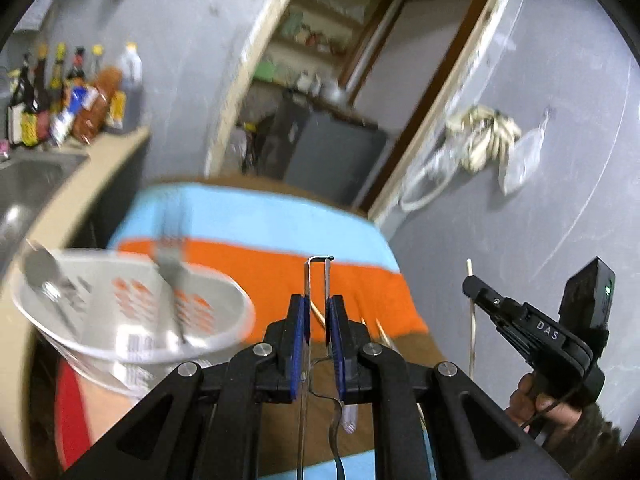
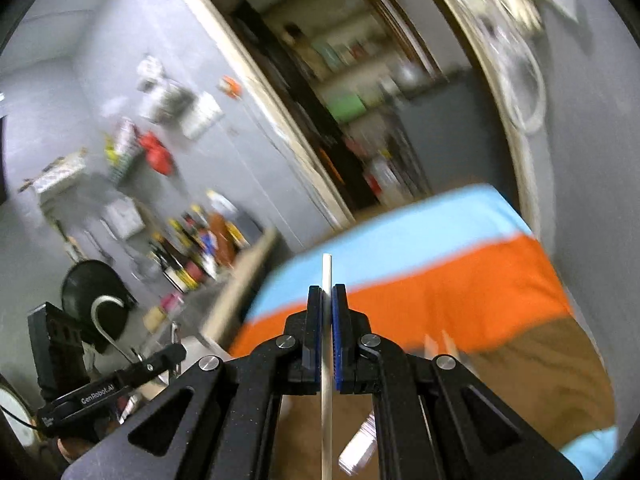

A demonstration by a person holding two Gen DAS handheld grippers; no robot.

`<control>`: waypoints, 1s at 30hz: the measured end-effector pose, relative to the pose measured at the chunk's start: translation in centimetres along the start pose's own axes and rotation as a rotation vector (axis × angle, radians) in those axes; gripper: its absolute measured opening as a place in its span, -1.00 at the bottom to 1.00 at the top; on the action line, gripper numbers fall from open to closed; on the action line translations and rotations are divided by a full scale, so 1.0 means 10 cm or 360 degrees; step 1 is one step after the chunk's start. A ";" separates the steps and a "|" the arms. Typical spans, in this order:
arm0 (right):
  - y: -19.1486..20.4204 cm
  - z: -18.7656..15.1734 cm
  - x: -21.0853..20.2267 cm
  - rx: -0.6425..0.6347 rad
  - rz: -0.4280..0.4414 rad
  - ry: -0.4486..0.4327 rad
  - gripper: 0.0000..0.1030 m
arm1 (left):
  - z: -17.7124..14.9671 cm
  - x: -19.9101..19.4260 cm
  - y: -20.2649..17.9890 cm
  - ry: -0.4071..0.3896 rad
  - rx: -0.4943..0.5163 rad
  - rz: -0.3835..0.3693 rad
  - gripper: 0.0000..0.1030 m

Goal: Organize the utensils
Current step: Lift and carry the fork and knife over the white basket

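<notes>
Striped cloth (image 1: 256, 272) covered the table. Only the left view showed the white basket (image 1: 132, 312). Left gripper (image 1: 318, 320) pinched a metal utensil (image 1: 307, 300); right gripper (image 2: 327, 308) pinched a chopstick (image 2: 327, 272).

Spoon (image 1: 44, 276), fork (image 1: 170, 256) upright in holder (image 1: 224, 320)

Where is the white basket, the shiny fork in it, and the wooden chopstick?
White plastic basket (image 1: 240, 320): left wrist view, right rim.
Shiny metal fork (image 1: 170, 264): left wrist view, neck.
Thin wooden chopstick (image 2: 327, 276): right wrist view, upper shaft.

right gripper (image 1: 476, 286): "DAS" | left gripper (image 2: 176, 354): "GenRobot.AI"
</notes>
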State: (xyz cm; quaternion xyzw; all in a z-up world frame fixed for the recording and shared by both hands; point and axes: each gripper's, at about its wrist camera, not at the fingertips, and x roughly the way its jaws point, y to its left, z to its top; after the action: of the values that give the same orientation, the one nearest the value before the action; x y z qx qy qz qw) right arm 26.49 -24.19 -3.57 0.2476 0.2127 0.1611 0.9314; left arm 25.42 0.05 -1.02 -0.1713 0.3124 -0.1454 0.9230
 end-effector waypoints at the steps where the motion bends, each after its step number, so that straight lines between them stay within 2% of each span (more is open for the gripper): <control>1: 0.14 0.07 0.03 -0.0020 0.0039 -0.0061 -0.92 | 0.09 -0.09 0.08 -0.0044 0.0002 0.0009 -0.77; 6: 0.87 0.23 0.28 -0.0114 0.0186 -0.0302 -0.92 | 0.48 -0.46 0.55 -0.0246 -0.0017 0.0109 -0.77; 9: 1.21 0.27 0.43 -0.0199 0.0204 -0.0402 -0.92 | 0.63 -0.61 0.87 -0.0380 -0.0085 0.0174 -0.77; 12: 1.49 0.22 0.59 -0.0274 0.0194 -0.0445 -0.92 | 0.73 -0.70 1.16 -0.0494 -0.0151 0.0242 -0.77; 18: 1.64 0.00 0.84 -0.0392 0.0139 -0.0425 -0.92 | 0.75 -0.63 1.55 -0.0624 -0.0240 0.0297 -0.77; 24: 1.45 -0.11 0.88 -0.0361 0.0120 -0.0462 -0.92 | 0.67 -0.39 1.68 -0.0608 -0.0272 0.0290 -0.77; 30: 1.43 -0.11 0.85 -0.0355 0.0112 -0.0531 -0.92 | 0.56 -0.24 1.62 -0.0610 -0.0198 0.0281 -0.76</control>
State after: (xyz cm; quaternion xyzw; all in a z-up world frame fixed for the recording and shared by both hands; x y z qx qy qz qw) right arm 30.48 -8.50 0.47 0.1733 0.0276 0.1729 0.9692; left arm 29.66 16.75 -2.13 -0.2243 0.1534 -0.0093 0.9623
